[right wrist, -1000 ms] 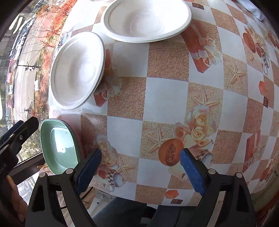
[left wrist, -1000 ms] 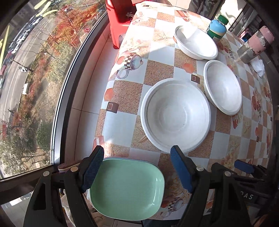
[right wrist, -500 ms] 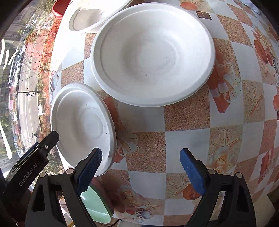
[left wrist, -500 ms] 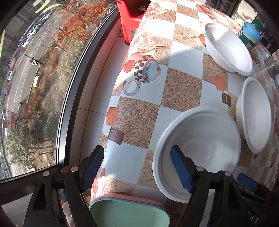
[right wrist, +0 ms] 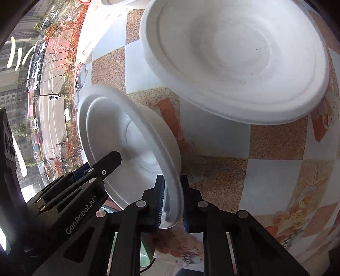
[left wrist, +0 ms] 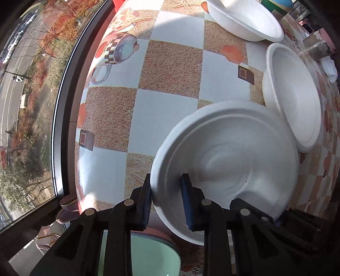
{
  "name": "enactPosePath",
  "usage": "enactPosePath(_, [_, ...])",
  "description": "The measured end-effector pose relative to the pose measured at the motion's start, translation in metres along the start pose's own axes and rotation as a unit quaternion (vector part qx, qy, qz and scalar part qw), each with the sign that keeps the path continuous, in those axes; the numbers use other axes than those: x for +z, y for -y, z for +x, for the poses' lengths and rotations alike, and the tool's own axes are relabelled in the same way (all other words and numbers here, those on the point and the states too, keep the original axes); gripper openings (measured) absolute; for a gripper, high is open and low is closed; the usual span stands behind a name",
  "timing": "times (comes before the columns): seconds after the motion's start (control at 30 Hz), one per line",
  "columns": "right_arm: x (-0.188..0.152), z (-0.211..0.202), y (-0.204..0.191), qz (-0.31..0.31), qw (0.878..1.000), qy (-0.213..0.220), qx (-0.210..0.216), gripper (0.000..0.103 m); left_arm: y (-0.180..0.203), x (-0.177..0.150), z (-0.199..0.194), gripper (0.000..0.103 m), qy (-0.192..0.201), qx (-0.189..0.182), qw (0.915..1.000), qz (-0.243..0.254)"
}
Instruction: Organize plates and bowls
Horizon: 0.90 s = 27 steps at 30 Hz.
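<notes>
Had just closed: left gripper (left wrist: 166, 198) pinching plate (left wrist: 229, 167) rim near table (left wrist: 170, 70) edge, right gripper (right wrist: 172, 198) pinching opposite rim; bowl (left wrist: 295, 95) alongside, green dish (left wrist: 140, 256) below left gripper only.

White bowl (left wrist: 229, 167) nearest, rim overlapping second bowl (left wrist: 295, 93); third (left wrist: 244, 19) beyond; green plate (left wrist: 138, 254) at edge.

White dishes: three (left wrist: 225, 167) (left wrist: 295, 95) (left wrist: 244, 19). Green plate: one (left wrist: 140, 256), partly hidden. Hand-held grippers: two, left hand-held gripper (left wrist: 166, 201) and right hand-held gripper (right wrist: 172, 203). Table (left wrist: 170, 70): one. Bottles or jars at the far edge: too cropped to count.
</notes>
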State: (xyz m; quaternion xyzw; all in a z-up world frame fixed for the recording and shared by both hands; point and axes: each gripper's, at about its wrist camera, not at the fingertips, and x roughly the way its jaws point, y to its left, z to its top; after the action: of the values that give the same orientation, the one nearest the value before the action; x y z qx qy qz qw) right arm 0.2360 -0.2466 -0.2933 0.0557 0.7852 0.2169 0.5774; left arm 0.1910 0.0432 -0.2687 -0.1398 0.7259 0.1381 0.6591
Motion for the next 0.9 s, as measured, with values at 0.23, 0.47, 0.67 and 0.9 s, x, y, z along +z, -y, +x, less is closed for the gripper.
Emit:
enactPosePath(0.23, [-0.02,0.006,0.019,-0.007,1.0,-0.007,-0.016,0.016,0.037,-0.033,0.0,0.028,-0.008,0.006,0.9991,0.041])
enactPosePath(0.47, [-0.051,-0.007,0.047,-0.014,1.0,-0.009,-0.025,0.016,0.091,-0.073,-0.003,0.028,-0.02,0.008,0.9926,0.119])
enactPosePath(0.67, [-0.075,-0.024,0.085,-0.005,0.999,-0.006,-0.045,0.017,0.15,-0.093,-0.006,0.028,-0.025,0.006,0.9803,0.196])
enactPosePath(0.9, [-0.086,-0.061,0.142,0.054,0.997,0.024,-0.055,0.018,0.225,-0.102,-0.014,0.029,-0.011,-0.002,0.9634,0.268])
